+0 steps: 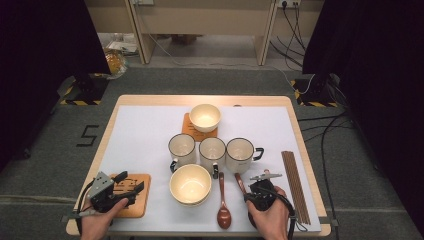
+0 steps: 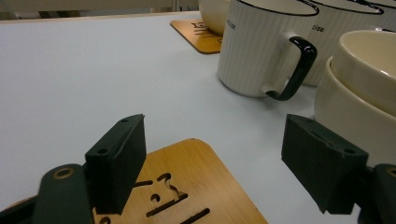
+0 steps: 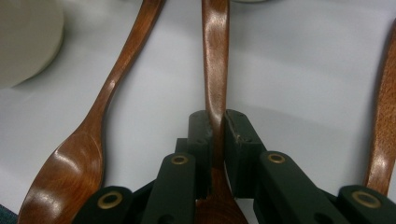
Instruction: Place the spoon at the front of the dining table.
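My right gripper (image 3: pixel 217 135) is shut on the handle of a dark wooden spoon (image 3: pixel 215 65) that lies on the white mat; in the high view this gripper (image 1: pixel 256 191) is at the front right, with the spoon's handle (image 1: pixel 240 182) pointing away toward the mugs. A second wooden spoon (image 1: pixel 223 206) lies just left of it, bowl end toward me (image 3: pixel 70 172). My left gripper (image 1: pixel 129 183) stands open low over a wooden coaster (image 1: pixel 135 200) at the front left. Nothing sits between its jaws above the coaster (image 2: pixel 205 186).
Two stacked cream bowls (image 1: pixel 190 184) sit at front centre, close to the left gripper's right jaw (image 2: pixel 364 79). Three white mugs (image 1: pixel 212 151) stand in a row behind them. A bowl (image 1: pixel 205 117) rests on a far coaster (image 1: pixel 189 127). Chopsticks (image 1: pixel 295 185) lie along the right edge.
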A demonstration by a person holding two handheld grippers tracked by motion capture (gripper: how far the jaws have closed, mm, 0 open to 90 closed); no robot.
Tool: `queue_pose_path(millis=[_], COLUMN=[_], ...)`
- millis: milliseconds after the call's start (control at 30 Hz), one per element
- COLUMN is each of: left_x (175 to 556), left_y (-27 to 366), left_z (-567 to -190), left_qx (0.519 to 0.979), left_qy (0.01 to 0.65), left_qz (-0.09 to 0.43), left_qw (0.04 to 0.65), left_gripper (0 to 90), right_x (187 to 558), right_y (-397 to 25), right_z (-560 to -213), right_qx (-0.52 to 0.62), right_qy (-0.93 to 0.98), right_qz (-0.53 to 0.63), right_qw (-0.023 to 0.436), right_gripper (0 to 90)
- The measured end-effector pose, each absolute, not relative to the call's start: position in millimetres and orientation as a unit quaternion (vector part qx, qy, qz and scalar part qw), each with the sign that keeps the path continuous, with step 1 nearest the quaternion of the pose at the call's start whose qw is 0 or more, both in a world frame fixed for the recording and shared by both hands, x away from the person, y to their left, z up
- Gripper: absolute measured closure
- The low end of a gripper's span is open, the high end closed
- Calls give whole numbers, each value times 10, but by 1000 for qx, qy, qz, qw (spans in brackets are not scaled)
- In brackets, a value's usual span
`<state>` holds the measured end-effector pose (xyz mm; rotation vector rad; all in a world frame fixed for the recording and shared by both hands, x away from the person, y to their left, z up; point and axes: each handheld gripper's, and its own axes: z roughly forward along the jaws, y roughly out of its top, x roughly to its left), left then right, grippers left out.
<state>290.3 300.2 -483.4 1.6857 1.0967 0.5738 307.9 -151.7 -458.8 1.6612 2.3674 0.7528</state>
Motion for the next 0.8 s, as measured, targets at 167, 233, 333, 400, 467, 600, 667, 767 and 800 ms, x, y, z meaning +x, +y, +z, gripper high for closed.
queue_pose_path(millis=[167, 233, 333, 400, 467, 600, 667, 767, 800], left_x=[2903, 2904, 2903, 2904, 2904, 2903, 2903, 2903, 2903], left_y=[3004, 3003, 3003, 3003, 3003, 3003, 3003, 3004, 3004], left_z=[-4835, -4835, -4835, -4836, -4835, -4836, -4836, -4835, -4836], left_qx=[697, 697, 698, 697, 697, 698, 698, 698, 698], left_qy=[454, 454, 454, 455, 454, 454, 454, 454, 454], left_qz=[237, 238, 238, 237, 238, 238, 238, 238, 238], left_qw=[501, 501, 500, 501, 501, 500, 500, 500, 500], left_gripper=[216, 216, 216, 216, 216, 216, 216, 215, 216], right_x=[3070, 3070, 3059, 3054, 3052, 3057, 3064, 3071, 3073], right_y=[-1508, -1508, -1499, -1496, -1494, -1496, -1497, -1491, -1488], right_z=[-4567, -4565, -4555, -4545, -4542, -4553, -4569, -4585, -4590], right_qx=[552, 551, 549, 546, 545, 544, 546, 547, 546], right_qy=[790, 790, 789, 791, 791, 792, 792, 792, 793], right_qz=[256, 258, 262, 264, 265, 263, 260, 258, 256], right_qw=[79, 79, 84, 85, 86, 87, 85, 84, 83], right_gripper=[813, 813, 813, 813, 813, 813, 813, 813, 813])
